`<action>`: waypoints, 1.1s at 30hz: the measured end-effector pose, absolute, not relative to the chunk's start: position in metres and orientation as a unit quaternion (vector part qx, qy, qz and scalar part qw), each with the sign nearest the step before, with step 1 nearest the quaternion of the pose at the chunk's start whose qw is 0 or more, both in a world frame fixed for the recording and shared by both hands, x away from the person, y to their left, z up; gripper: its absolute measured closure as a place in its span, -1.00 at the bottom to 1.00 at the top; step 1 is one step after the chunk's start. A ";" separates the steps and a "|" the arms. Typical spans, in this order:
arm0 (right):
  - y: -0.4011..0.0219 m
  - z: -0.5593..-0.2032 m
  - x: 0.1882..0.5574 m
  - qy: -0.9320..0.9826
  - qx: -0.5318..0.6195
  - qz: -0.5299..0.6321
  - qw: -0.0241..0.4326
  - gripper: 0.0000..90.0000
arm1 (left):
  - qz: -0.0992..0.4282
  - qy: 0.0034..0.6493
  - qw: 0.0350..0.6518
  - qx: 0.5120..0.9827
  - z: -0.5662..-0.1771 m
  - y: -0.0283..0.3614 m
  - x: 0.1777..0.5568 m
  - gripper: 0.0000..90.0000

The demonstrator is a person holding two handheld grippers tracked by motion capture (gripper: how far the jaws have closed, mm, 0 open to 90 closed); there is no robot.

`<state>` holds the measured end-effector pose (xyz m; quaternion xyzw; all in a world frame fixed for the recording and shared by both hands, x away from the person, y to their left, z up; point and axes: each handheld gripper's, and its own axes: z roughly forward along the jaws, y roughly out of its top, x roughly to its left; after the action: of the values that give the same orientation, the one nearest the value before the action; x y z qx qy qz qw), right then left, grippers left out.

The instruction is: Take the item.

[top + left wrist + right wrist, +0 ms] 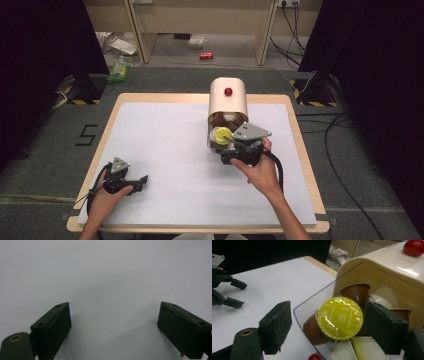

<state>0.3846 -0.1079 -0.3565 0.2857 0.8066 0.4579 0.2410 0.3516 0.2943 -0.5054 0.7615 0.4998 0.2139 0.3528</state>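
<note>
So the right tongs [325, 327] are up at the mouth of the cream capsule dispenser [228, 102] near the back of the counter [150, 145]. Their jaws sit spread on either side of the yellow-lidded capsule [340, 317], which lies tilted in the clear tray among brown and white pods. One jaw looks close to its rim, hard to say if it's touching. The left tongs [113, 327] rest spread wide over bare white counter, well apart from all that.
</note>
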 end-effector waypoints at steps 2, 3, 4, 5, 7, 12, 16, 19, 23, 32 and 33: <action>-0.107 -0.357 0.390 0.805 0.292 0.457 0.241 -0.44 | 0.214 0.500 0.353 0.762 -0.505 0.294 0.352 -0.76; -0.107 -0.358 0.392 0.805 0.295 0.455 0.241 -0.43 | 0.214 0.500 0.353 0.762 -0.505 0.294 0.352 -0.76; -0.106 -0.358 0.394 0.804 0.299 0.454 0.241 -0.42 | 0.214 0.500 0.353 0.762 -0.505 0.294 0.352 -0.76; -0.105 -0.358 0.396 0.804 0.300 0.452 0.243 -0.41 | 0.214 0.500 0.353 0.762 -0.505 0.294 0.352 -0.76; -0.103 -0.359 0.401 0.803 0.304 0.448 0.248 -0.40 | 0.214 0.500 0.353 0.761 -0.505 0.294 0.352 -0.76; -0.098 -0.362 0.411 0.803 0.314 0.436 0.258 -0.38 | 0.214 0.500 0.353 0.762 -0.505 0.294 0.352 -0.76; -0.095 -0.366 0.417 0.806 0.318 0.430 0.254 -0.35 | 0.213 0.500 0.352 0.762 -0.505 0.294 0.352 -0.76; -0.093 -0.369 0.419 0.809 0.318 0.424 0.253 -0.30 | 0.213 0.500 0.353 0.762 -0.505 0.294 0.352 -0.76; -0.092 -0.371 0.421 0.811 0.322 0.422 0.245 -0.23 | 0.214 0.500 0.352 0.762 -0.505 0.294 0.352 -0.76; -0.096 -0.370 0.420 0.806 0.331 0.426 0.244 -0.15 | 0.213 0.500 0.353 0.762 -0.505 0.294 0.352 -0.76; -0.097 -0.370 0.420 0.806 0.330 0.422 0.250 -0.15 | 0.213 0.500 0.353 0.762 -0.505 0.294 0.352 -0.76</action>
<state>0.4199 -0.0974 -0.3695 0.3299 0.8065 0.4219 0.2504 0.3516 0.2945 -0.5054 0.7619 0.4995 0.2134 0.3527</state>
